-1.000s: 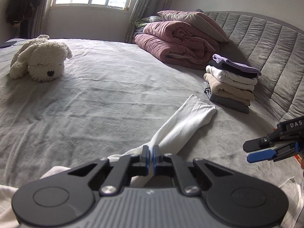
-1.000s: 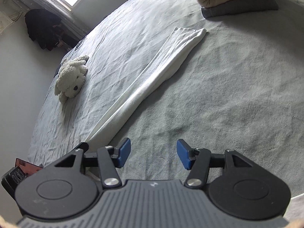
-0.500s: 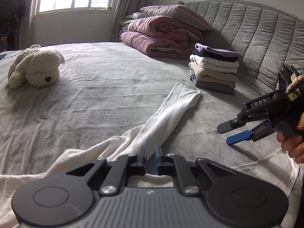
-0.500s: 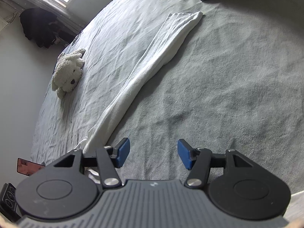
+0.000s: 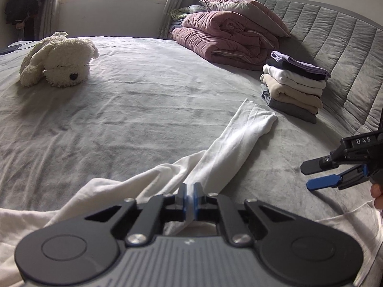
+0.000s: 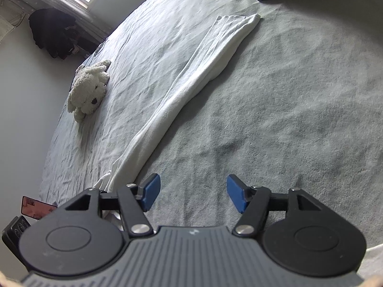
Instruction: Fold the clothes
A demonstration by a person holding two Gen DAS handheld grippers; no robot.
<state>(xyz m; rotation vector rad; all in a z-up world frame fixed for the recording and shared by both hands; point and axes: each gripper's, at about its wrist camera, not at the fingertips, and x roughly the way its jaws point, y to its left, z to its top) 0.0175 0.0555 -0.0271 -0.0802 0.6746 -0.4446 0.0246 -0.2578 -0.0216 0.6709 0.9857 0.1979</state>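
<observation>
The left gripper (image 5: 189, 197) had just pinched shut on the soft, limp white garment (image 5: 229, 148) near its shoulder; the right gripper (image 6: 191, 195), opening wider, held nothing.

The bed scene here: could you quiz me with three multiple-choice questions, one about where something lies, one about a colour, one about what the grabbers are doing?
1. Where is the plush dog?
A. On the stack of folded clothes
B. On the grey bed cover, far from the headboard
C. Between the right gripper's fingers

2. What colour is the folded quilt by the headboard?
A. Dusty pink
B. Green
C. Yellow

3. How does the left gripper stand?
A. Wide open over bare cover
B. Shut on the white garment
C. Shut on the plush dog

Answers: 1 B, the dog lies on the bed cover near the window side. 2 A, the quilt is pink. 3 B, white cloth is pinched between its blue pads, while the right gripper is open and empty.
</observation>
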